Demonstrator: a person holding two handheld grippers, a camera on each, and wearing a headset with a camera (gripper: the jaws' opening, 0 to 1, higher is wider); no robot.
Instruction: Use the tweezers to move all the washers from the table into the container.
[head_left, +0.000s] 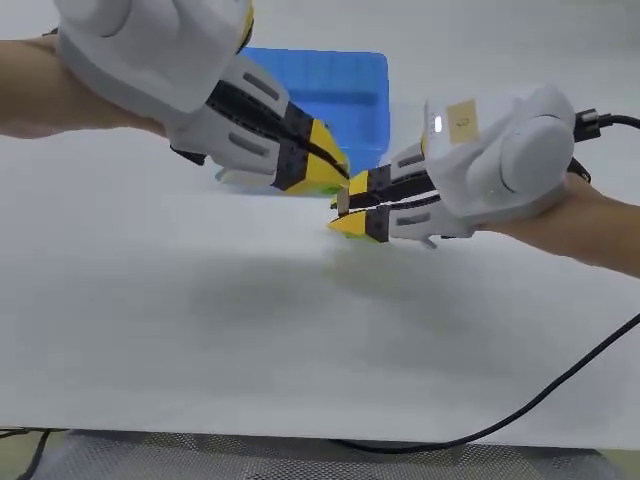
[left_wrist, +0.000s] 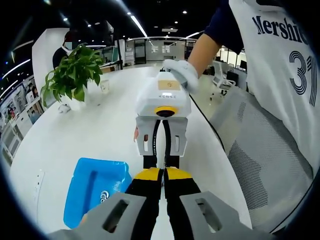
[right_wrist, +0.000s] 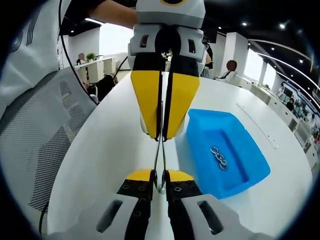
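The thin metal tweezers (right_wrist: 160, 159) run straight between the two grippers, which meet tip to tip over the white table. My right gripper (right_wrist: 160, 176) is shut on the tweezers' rear end. My left gripper (right_wrist: 161, 136) faces it, its yellow jaws shut on the other end. In the head view the left gripper (head_left: 336, 173) comes in from the upper left and the right gripper (head_left: 345, 216) from the right. Behind them sits the blue container (head_left: 335, 90), and three washers (right_wrist: 219, 158) lie inside the container (right_wrist: 235, 150).
A black cable (head_left: 520, 410) crosses the table's front right corner. The white table (head_left: 200, 320) ends at its near edge at the bottom. A potted plant (left_wrist: 75, 70) stands at the far end. A mesh chair (right_wrist: 45, 150) is beside the table.
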